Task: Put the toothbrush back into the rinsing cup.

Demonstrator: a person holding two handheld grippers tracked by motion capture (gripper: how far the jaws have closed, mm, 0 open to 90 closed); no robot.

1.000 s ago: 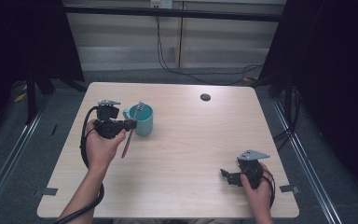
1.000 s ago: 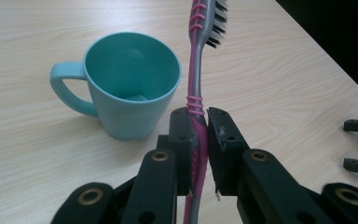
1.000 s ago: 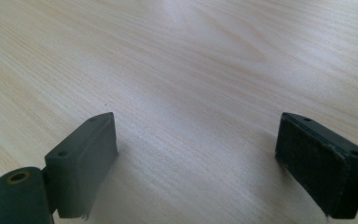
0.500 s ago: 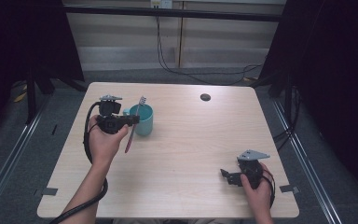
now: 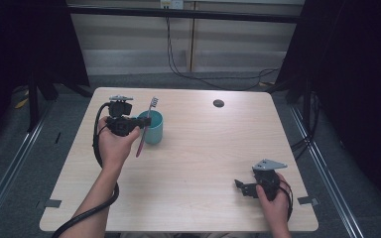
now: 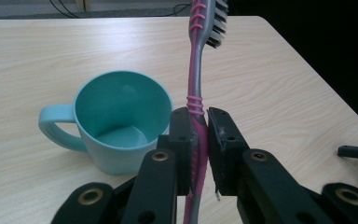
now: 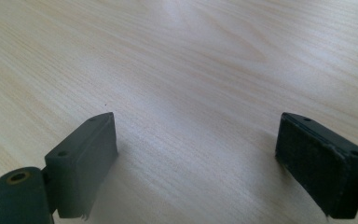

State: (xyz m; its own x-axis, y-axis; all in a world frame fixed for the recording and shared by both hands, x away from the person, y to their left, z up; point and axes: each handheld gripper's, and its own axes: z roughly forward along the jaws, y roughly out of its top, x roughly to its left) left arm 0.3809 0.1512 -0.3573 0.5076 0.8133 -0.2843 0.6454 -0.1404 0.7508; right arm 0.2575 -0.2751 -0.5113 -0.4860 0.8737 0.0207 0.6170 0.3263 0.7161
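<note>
while clamping light, stiff toothbrush (image 6: 196, 105) mid-handle in left gripper (image 6: 196, 140), hovering at 3 o'clock of cup (image 6: 121, 119); right gripper (image 7: 196, 163) gaping empty.

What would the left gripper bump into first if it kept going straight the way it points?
Probably the teal mug. The left gripper, shut on the pink toothbrush, points at the mug's right side, just ahead. Depth is hard to judge, so it might only graze the rim.
</note>
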